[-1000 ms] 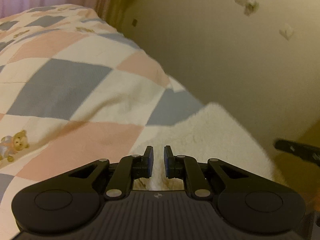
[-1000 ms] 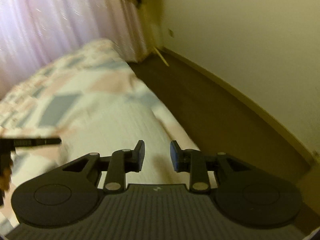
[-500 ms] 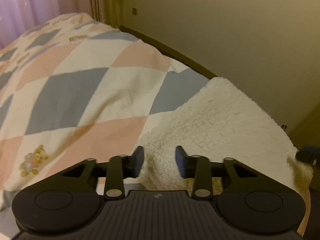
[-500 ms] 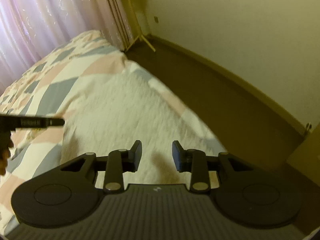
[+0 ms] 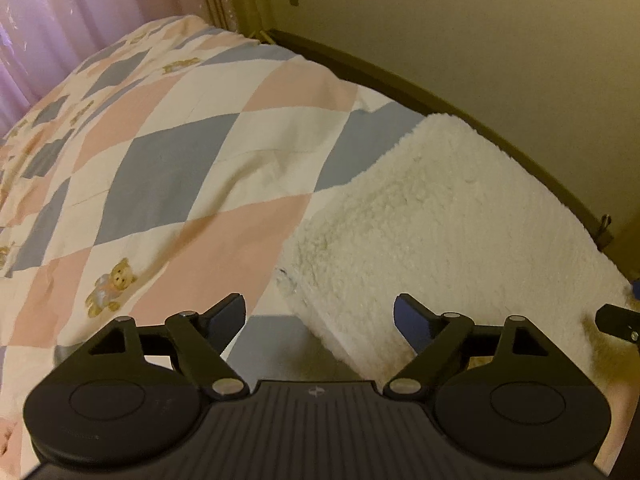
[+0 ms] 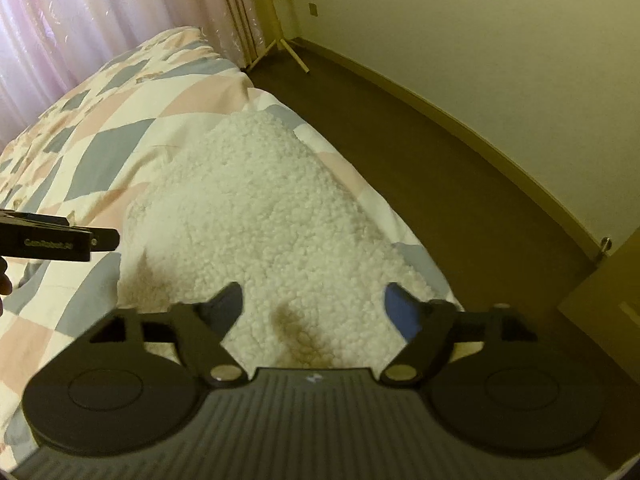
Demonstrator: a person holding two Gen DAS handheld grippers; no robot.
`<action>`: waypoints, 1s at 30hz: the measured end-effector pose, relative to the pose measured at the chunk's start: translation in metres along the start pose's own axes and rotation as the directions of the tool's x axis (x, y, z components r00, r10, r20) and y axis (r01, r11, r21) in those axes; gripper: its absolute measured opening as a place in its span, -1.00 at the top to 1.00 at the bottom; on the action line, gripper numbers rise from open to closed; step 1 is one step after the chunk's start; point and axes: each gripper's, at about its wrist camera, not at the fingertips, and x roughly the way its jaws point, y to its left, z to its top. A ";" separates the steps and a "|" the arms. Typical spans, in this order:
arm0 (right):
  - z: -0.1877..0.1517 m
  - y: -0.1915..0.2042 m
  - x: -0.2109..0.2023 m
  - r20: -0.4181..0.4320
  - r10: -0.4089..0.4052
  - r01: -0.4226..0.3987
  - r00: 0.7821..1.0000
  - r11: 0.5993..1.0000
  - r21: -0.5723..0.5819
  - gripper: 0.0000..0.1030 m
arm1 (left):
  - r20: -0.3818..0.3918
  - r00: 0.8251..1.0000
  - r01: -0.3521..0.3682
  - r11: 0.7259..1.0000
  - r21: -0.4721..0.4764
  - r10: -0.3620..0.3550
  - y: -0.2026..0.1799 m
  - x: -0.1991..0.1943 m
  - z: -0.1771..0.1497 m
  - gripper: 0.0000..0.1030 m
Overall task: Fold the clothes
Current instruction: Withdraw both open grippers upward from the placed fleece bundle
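Now the white fleece garment (image 5: 432,216) lies folded on the bed's checked quilt (image 5: 168,168), close to the bed edge beside the dark floor (image 6: 420,168). Above its near end, the left gripper (image 5: 320,314) hovers with its jaws spread wide and nothing between them. To its right, the right gripper (image 6: 314,300) hangs over the same fleece, jaws likewise spread and empty. Pink curtains (image 6: 80,20) hang behind the bed, and a teddy-bear print (image 5: 110,286) marks the quilt.
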 end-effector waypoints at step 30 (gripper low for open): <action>0.030 0.133 -0.339 0.312 -0.021 0.110 0.950 0.956 -0.272 -0.99 | -0.164 0.986 0.018 0.995 -0.100 -0.034 0.090 -0.013 -0.047 -0.59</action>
